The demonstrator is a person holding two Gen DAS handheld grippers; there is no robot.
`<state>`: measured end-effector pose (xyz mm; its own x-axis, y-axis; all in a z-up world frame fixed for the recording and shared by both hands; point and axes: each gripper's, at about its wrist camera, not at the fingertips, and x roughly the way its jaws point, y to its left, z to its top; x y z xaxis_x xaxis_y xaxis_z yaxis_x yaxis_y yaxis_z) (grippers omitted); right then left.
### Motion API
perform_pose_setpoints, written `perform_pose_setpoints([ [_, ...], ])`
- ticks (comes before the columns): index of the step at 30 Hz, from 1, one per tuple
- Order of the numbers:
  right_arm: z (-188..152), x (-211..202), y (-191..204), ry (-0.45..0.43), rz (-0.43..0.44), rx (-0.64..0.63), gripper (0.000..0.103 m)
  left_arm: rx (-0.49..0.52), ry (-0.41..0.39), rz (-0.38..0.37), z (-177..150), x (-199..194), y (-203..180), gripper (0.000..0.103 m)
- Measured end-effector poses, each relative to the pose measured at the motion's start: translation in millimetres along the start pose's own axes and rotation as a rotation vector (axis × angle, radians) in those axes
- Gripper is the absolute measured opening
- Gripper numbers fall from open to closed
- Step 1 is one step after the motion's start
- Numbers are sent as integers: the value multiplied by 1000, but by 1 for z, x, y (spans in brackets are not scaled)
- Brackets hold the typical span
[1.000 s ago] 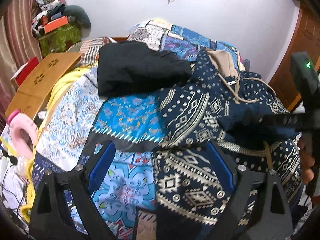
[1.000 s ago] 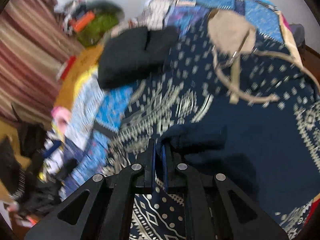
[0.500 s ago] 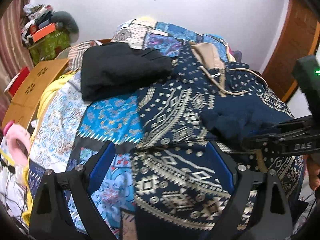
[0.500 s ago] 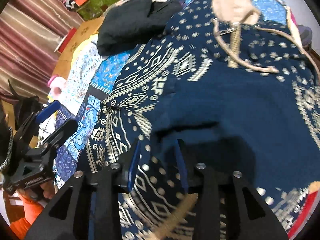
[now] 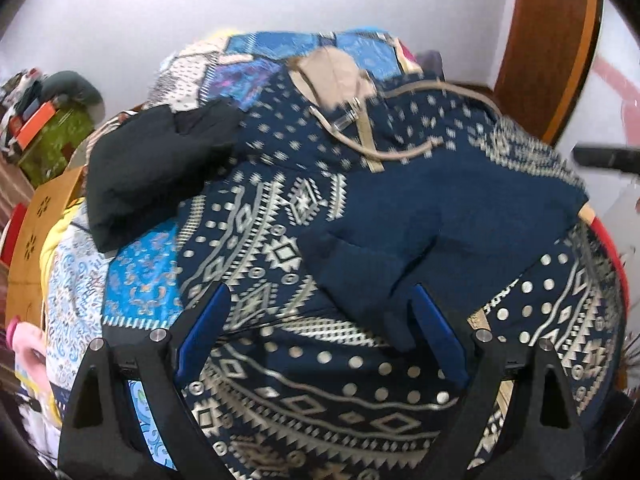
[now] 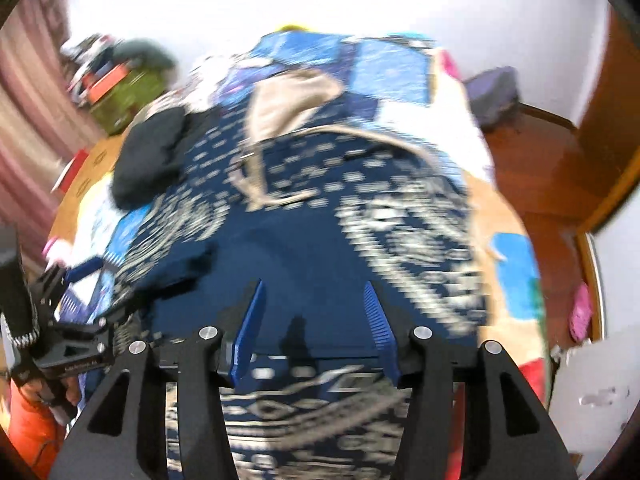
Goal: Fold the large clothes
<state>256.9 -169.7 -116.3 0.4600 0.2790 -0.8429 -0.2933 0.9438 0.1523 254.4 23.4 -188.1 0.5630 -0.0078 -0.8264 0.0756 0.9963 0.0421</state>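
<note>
The sleeve [image 5: 380,264] has just been let go by the right hand-held gripper [image 6: 316,320], whose jaws are opening with nothing pinched; it now lies folded across the hoodie [image 5: 400,184], spread on the bed [image 5: 136,280] toward 12 o'clock. The left hand-held gripper [image 5: 320,332] is held wide and empty. One fold is judged done.

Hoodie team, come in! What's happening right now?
Left tool open, empty. Right tool opening, nothing pinched. Patterned hoodie spread on bed, sleeve folded across. Black bundle lies against hoodie's edge.
</note>
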Motion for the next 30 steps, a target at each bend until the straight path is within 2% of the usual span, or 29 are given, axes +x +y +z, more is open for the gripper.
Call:
perform_pose_setpoints([
  [3,0,-6,-29,-18,-36,63,47,11,46,11,3,21,-7,91],
  [5,-2,-7,-48,-26,-52,112,47,18,54,21,5,28,-8,82],
  [8,-5,-10,-73,-28,-67,168,47,11,74,7,12,40,-7,60],
  [10,-7,-8,-84,-23,-82,195,47,-7,93,-29,18,45,-5,27],
  [11,-8,-7,-87,-22,-89,204,47,-18,96,-44,21,46,-3,21],
  [13,-8,-6,-92,-24,-100,220,47,-40,68,-57,30,41,1,15],
  [19,-1,-5,-95,-39,-98,227,47,-125,-93,-103,57,-2,26,12],
  [24,0,9,-84,-22,-91,197,47,-154,-190,-62,66,-31,45,12],
  [27,-5,24,-76,15,-69,177,47,-171,-187,-28,59,-30,57,12],
  [30,-12,38,-66,58,-52,149,48,-187,-120,-1,45,-13,70,13],
])
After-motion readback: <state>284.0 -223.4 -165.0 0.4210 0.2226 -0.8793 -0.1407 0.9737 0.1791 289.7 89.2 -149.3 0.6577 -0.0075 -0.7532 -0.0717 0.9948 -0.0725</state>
